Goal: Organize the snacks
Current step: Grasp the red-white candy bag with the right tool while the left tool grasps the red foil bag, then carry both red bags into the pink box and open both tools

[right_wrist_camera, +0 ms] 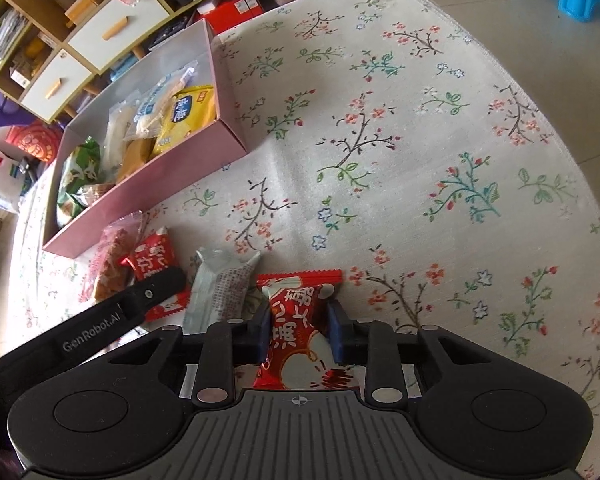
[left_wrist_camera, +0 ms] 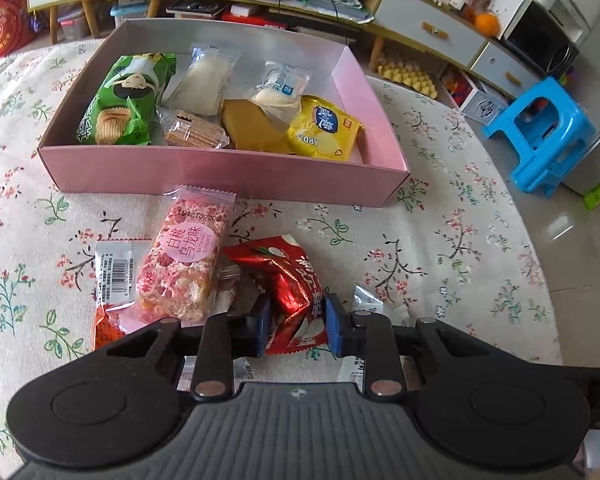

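Observation:
A pink box [left_wrist_camera: 220, 170] on the flowered tablecloth holds several snack packs, among them a green chip bag [left_wrist_camera: 126, 100] and a yellow pack [left_wrist_camera: 326, 132]. In front of it lie a pink rice-crisp bar [left_wrist_camera: 184, 264] and a barcode-side packet [left_wrist_camera: 114, 276]. My left gripper [left_wrist_camera: 299, 326] is shut on a crumpled red foil snack [left_wrist_camera: 288, 280]. My right gripper [right_wrist_camera: 299, 326] is shut on another red snack packet [right_wrist_camera: 296, 320], which lies on the cloth. The left gripper's black body [right_wrist_camera: 100, 320] shows at the left of the right wrist view, over a red packet [right_wrist_camera: 152, 260].
A pale silver packet [right_wrist_camera: 220, 292] lies between the two grippers. The pink box [right_wrist_camera: 148, 172] sits up and left of my right gripper. Flowered cloth [right_wrist_camera: 420, 160] stretches to the right. Beyond the table stand cabinets [left_wrist_camera: 428, 28] and a blue stool [left_wrist_camera: 540, 132].

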A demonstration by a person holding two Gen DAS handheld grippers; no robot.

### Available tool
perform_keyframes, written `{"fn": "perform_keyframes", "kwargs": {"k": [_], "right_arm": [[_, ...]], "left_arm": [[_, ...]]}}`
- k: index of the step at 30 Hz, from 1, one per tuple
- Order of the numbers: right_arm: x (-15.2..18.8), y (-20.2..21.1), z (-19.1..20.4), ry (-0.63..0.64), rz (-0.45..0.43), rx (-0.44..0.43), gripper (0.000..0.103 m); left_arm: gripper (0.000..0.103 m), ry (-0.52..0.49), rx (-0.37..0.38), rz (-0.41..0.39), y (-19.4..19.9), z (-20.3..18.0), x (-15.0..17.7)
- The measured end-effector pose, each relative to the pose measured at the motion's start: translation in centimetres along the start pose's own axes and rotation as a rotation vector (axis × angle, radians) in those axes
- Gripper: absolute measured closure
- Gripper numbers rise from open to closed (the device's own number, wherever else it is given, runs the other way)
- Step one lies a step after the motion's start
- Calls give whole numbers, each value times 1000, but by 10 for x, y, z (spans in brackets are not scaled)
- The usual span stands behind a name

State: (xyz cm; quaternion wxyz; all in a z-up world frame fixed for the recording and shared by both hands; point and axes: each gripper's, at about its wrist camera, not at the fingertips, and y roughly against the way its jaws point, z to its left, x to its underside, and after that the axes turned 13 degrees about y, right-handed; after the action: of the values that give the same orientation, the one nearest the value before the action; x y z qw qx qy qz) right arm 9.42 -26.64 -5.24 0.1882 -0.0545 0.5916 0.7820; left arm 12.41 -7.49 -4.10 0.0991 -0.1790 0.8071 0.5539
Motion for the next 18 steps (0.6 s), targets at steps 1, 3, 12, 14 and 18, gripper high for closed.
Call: {"fn": "perform_keyframes", "kwargs": {"k": [1,3,12,14,18], "right_arm": [[0,1,0,-5,-6,-6,78],[-1,4,-2,-20,-20,-13,78],[-8,18,-6,-104,-73,-76,78],[-10,22,-3,-116,-95,-96,78],[-15,27,6,-164,-139,-152,78]], "left_arm": [[78,12,15,9,1,2,-1],[78,29,44,21,3,3,-2],[78,28,131,13,30,9,-3],[78,31,158,5,37,10,-5],[78,31,188,-27,50,14,-10]]}}
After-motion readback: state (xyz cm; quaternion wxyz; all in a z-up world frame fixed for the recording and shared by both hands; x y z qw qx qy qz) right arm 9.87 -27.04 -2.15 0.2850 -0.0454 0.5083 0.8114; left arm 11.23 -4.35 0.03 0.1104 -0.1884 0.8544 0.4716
